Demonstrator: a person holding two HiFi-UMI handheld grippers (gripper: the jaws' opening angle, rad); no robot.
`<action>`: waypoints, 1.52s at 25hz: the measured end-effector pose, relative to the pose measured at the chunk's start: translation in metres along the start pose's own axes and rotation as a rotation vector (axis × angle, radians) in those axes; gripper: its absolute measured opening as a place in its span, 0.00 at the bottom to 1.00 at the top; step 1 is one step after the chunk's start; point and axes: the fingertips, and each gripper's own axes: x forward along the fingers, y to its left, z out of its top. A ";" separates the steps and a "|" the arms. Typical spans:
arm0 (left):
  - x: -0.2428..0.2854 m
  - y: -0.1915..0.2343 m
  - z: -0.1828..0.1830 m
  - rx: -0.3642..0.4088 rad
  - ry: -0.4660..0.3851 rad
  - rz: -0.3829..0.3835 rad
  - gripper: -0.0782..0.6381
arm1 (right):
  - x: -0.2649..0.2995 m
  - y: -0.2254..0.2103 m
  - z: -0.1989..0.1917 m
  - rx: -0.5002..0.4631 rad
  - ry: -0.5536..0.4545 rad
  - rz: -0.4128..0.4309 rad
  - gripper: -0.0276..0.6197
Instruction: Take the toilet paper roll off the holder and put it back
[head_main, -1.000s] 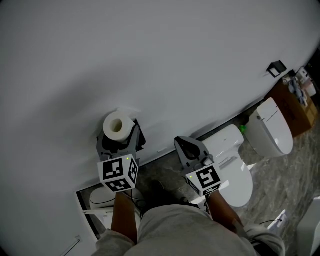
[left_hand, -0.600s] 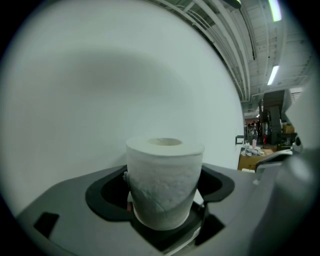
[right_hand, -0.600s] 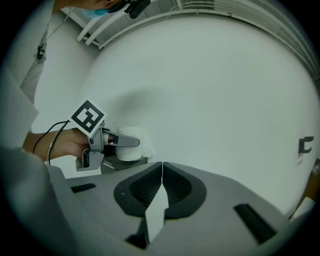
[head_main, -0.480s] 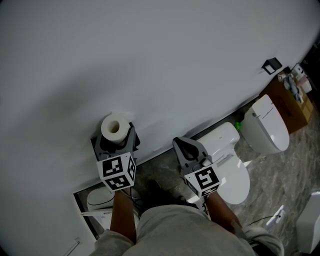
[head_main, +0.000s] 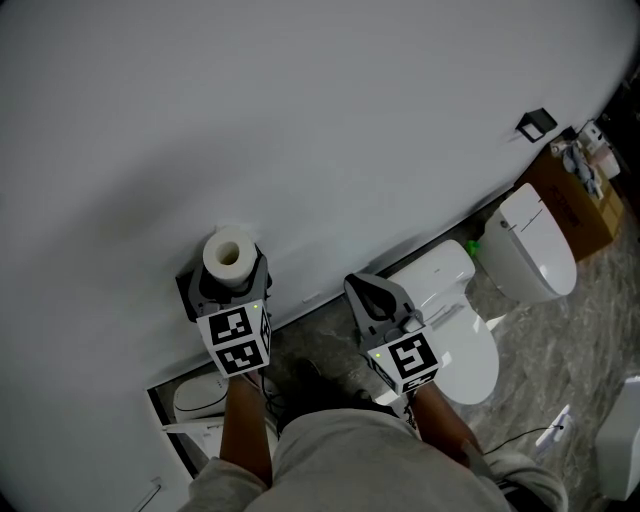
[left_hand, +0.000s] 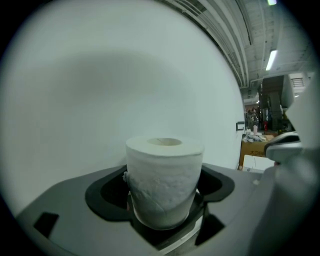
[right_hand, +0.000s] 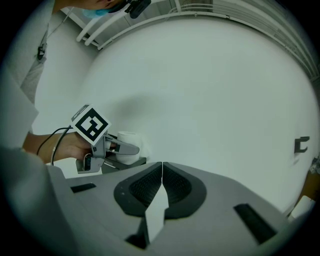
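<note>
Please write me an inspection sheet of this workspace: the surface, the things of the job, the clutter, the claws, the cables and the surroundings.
Surface: white wall; grey stone-patterned floor below.
Job's things: toilet paper roll upright, close to the wall; holder cannot be made out.
Clutter: brown box at far right, small items on top.
Claws: left claw shut on the roll; right claw shut, empty.
Cables: thin cable by the left hand.
Surroundings: two white toilets; small black bracket on the wall.
</note>
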 end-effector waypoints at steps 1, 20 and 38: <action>0.000 -0.001 0.000 0.004 0.003 0.003 0.66 | -0.002 -0.001 0.001 0.001 0.000 -0.001 0.05; -0.026 -0.001 -0.013 -0.019 0.016 0.054 0.66 | -0.025 0.009 -0.004 -0.003 -0.013 0.034 0.05; -0.045 0.002 -0.026 -0.077 0.011 0.082 0.66 | -0.037 0.018 -0.008 -0.021 0.022 0.065 0.05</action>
